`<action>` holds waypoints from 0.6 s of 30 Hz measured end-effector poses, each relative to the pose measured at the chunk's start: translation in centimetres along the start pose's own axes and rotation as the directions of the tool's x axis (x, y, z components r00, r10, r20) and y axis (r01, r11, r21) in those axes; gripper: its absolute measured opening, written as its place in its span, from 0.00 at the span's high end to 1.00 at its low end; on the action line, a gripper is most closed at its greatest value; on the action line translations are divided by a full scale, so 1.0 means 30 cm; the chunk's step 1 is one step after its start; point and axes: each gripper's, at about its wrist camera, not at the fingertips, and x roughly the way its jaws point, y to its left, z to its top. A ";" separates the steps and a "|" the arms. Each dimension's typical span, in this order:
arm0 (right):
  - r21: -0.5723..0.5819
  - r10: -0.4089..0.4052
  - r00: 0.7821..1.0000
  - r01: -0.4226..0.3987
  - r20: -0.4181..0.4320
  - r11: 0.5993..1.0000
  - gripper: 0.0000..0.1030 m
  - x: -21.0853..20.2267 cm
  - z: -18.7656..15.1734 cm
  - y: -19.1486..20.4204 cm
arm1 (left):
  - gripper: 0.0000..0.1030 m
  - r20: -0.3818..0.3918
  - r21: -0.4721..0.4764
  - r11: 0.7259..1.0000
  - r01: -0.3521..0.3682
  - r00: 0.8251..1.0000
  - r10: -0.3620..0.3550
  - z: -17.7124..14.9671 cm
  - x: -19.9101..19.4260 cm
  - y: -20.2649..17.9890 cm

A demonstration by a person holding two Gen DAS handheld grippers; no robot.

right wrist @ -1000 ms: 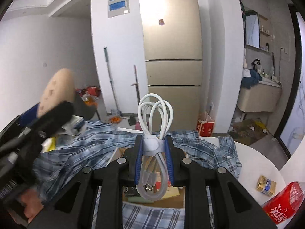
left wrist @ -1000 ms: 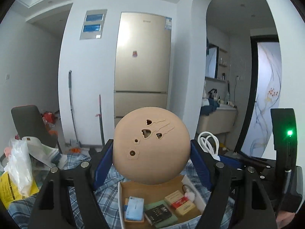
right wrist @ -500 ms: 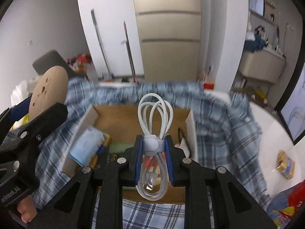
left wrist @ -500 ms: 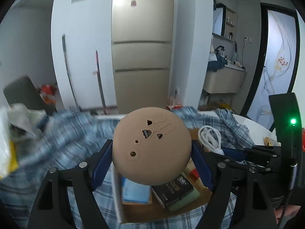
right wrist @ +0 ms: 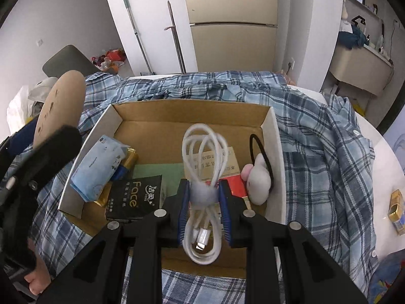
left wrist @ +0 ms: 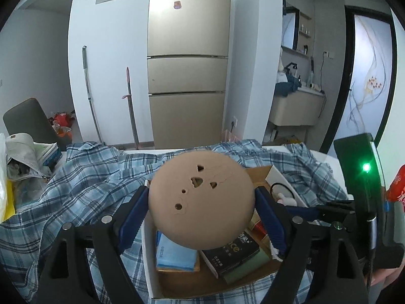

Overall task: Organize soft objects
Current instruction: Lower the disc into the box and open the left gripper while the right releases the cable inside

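My left gripper (left wrist: 201, 211) is shut on a round tan soft pad (left wrist: 201, 200) with small cut-out holes, held above the left part of an open cardboard box (left wrist: 152, 273). My right gripper (right wrist: 203, 202) is shut on a coiled white cable (right wrist: 203, 157) bound by a white strap, held over the box (right wrist: 192, 116). The tan pad also shows at the left of the right wrist view (right wrist: 59, 106). The box lies on a blue plaid shirt (right wrist: 324, 152).
In the box lie a blue tissue pack (right wrist: 97, 167), a black "Face" packet (right wrist: 134, 196), a green card, small boxes and a white-pink plush hair tie (right wrist: 257, 179). A small gold box (right wrist: 397, 209) and a red pack sit on the white table at right. Bags at left (left wrist: 22, 157).
Both grippers have tilted down and come lower over the box, still holding the pad and the cable. The box contents now fill more of both views.
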 end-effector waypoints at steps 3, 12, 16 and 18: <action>-0.006 -0.033 0.998 0.034 0.045 0.999 0.41 -0.020 0.005 0.004 | 0.12 0.027 0.005 1.000 -0.016 1.000 0.016 0.002 -0.015 0.004; -0.012 -0.035 0.997 0.036 0.070 0.999 0.41 -0.054 0.014 0.006 | 0.00 0.085 0.039 0.999 -0.024 0.996 0.020 0.018 -0.058 -0.018; -0.017 -0.038 0.997 0.040 0.071 0.999 0.41 -0.054 0.016 0.009 | 0.00 0.098 0.034 0.999 -0.024 0.995 0.021 0.021 -0.069 -0.014; -0.019 -0.041 0.996 0.043 0.078 0.999 0.41 -0.062 0.012 0.010 | 0.00 0.107 0.033 0.999 -0.025 0.994 0.021 0.025 -0.079 -0.015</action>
